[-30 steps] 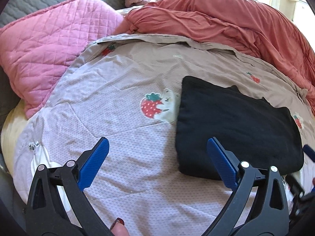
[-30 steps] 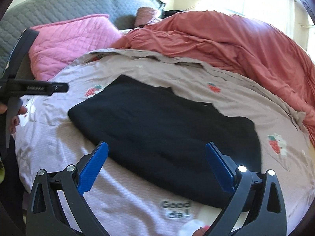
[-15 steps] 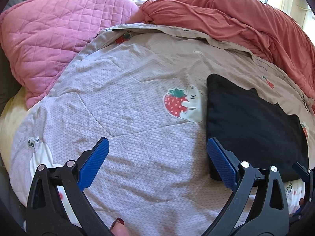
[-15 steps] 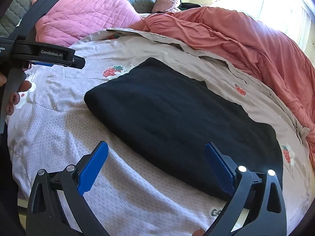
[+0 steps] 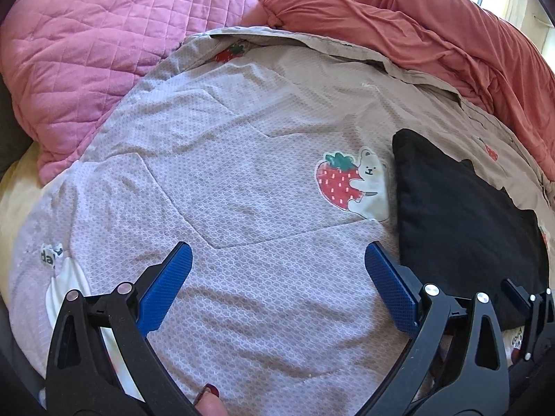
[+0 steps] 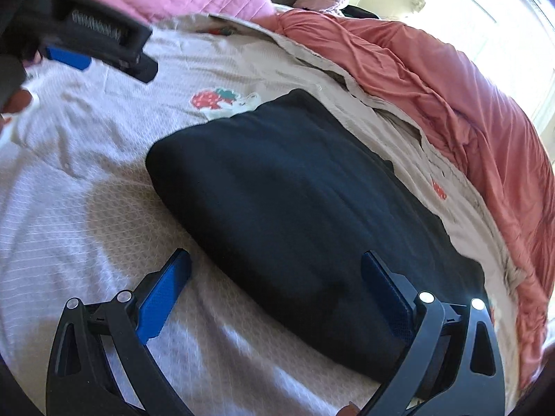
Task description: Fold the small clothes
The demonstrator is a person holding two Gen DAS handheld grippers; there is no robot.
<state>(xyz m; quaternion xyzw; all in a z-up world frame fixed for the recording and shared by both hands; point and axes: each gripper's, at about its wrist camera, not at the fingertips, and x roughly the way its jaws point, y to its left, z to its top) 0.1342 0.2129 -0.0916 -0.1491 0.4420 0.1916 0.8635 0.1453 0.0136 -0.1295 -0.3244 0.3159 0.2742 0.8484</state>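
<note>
Black garment (image 6: 295,208), folded into a thick rectangle, flat on the bed's strawberry quilt (image 5: 242,180), toward the quilt's right side, just beside a strawberry-and-bear patch (image 5: 350,183). Left tongs (image 5: 277,287) spread wide and empty above bare quilt, left of the garment. Right tongs (image 6: 275,291) likewise wide, gripping nothing, poised over the garment's near edge. Pink pillow (image 5: 104,52) at the far left corner; coral duvet (image 5: 433,45) bunched along the far right edge.
</note>
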